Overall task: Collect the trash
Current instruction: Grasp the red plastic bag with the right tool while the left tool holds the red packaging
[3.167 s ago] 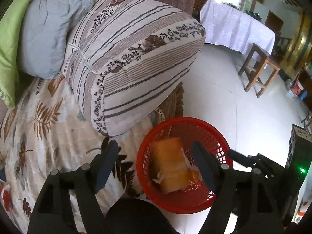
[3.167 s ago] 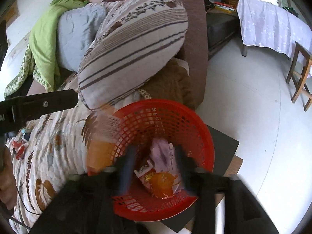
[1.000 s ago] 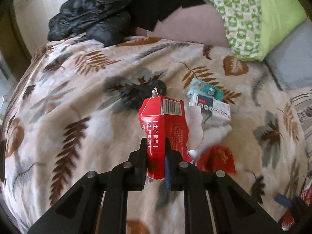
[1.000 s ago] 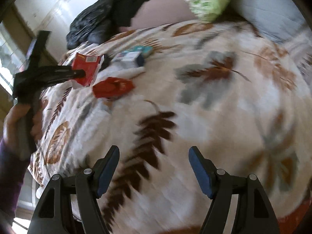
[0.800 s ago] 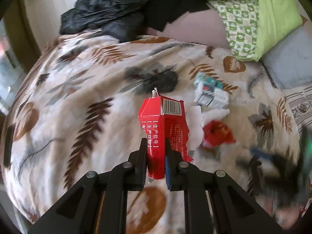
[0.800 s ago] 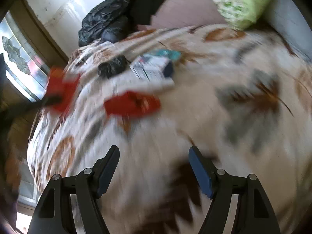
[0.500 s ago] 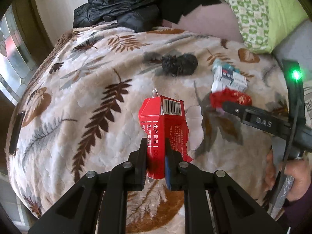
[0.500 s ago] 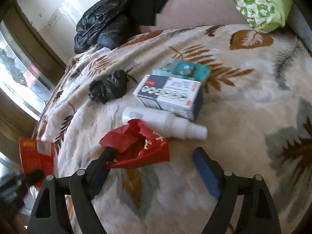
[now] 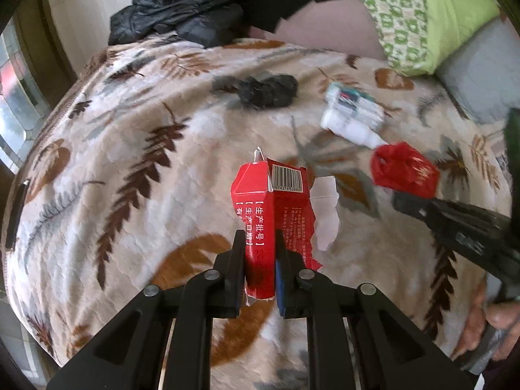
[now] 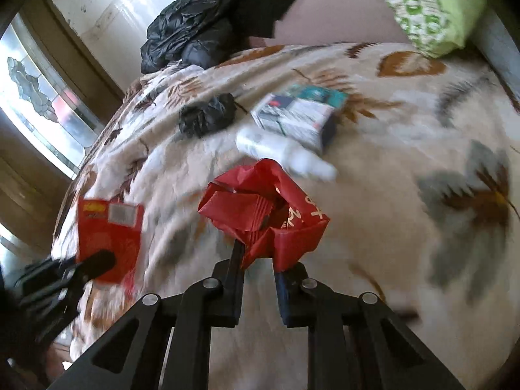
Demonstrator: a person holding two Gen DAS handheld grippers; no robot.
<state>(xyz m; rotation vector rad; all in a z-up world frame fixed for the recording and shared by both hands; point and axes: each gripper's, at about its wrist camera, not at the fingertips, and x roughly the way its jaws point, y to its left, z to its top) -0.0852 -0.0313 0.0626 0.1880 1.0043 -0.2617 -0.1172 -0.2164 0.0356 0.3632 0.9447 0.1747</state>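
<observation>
Two grippers hold red trash above a leaf-patterned blanket [image 9: 130, 169] by a window [image 10: 39, 97].

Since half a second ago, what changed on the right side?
The right claw closed on the crumpled red wrapper, which it only straddled, open, before. Unchanged: left claw clamped on the torn red carton; black bag, boxes and white bottle lie on the blanket.

Crumpled bag [image 10: 208, 118], box [image 10: 297, 113] and bottle [image 10: 282, 154] together on blanket [image 10: 406, 149].
</observation>
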